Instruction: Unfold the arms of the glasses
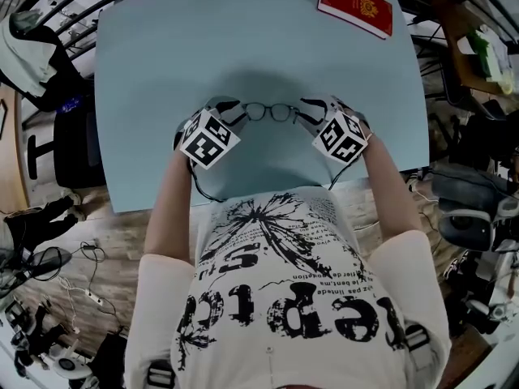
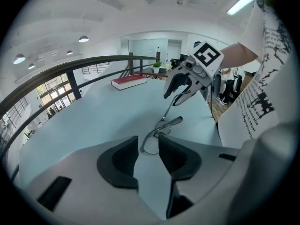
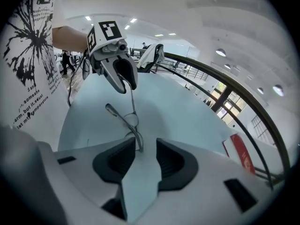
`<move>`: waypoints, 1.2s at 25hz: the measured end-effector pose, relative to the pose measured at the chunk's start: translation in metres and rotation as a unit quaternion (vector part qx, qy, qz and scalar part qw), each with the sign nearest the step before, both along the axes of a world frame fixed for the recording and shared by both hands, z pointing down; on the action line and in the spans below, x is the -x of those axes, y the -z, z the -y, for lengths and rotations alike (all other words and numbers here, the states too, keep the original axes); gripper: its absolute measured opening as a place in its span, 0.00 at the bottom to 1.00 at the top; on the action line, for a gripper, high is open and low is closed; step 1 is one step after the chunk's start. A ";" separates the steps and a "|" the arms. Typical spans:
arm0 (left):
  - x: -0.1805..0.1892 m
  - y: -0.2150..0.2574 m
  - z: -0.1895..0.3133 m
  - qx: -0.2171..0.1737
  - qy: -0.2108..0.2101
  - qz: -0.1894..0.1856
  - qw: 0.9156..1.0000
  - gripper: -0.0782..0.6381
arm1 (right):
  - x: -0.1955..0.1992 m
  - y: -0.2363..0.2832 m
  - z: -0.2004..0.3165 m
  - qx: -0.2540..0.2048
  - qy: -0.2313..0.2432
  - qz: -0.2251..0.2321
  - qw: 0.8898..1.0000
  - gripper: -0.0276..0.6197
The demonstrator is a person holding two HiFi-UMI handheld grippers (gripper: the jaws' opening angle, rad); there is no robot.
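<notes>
Glasses [image 1: 269,112]: thin wire, round lenses | left gripper [image 2: 148,149] spread | right gripper [image 3: 145,151] spread

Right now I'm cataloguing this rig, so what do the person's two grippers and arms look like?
The left gripper and right gripper have light grey moulded bodies with dark grey pads on the jaws. Each carries a white cube with black square markers. A thin black cable trails from the left one. The person wears a white short-sleeved T-shirt with black print.
</notes>
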State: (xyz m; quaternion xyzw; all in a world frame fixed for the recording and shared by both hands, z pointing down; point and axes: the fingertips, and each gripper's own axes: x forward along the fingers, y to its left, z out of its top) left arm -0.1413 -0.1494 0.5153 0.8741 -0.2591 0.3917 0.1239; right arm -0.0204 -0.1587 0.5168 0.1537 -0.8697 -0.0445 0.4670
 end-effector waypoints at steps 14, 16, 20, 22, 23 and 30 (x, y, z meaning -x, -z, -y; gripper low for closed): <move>0.026 0.091 -0.011 -0.140 0.096 -0.075 0.983 0.17 | -0.018 0.070 0.002 -0.096 -0.171 0.115 0.974 0.08; 0.024 0.107 -0.011 -0.170 0.109 -0.096 0.975 0.16 | -0.014 0.092 0.002 -0.119 -0.187 0.160 0.962 0.06; 0.013 0.144 -0.016 -0.225 0.114 -0.145 0.957 0.15 | -0.003 0.137 -0.004 -0.167 -0.199 0.238 0.936 0.06; 0.009 0.167 -0.018 -0.253 0.119 -0.172 0.945 0.14 | 0.000 0.159 -0.006 -0.185 -0.203 0.272 0.922 0.06; 0.009 0.179 -0.019 -0.266 0.122 -0.184 0.938 0.14 | 0.001 0.170 -0.007 -0.191 -0.206 0.289 0.915 0.06; 0.016 0.229 -0.024 -0.326 0.151 -0.218 0.907 0.13 | 0.010 0.211 -0.018 -0.224 -0.201 0.334 0.893 0.06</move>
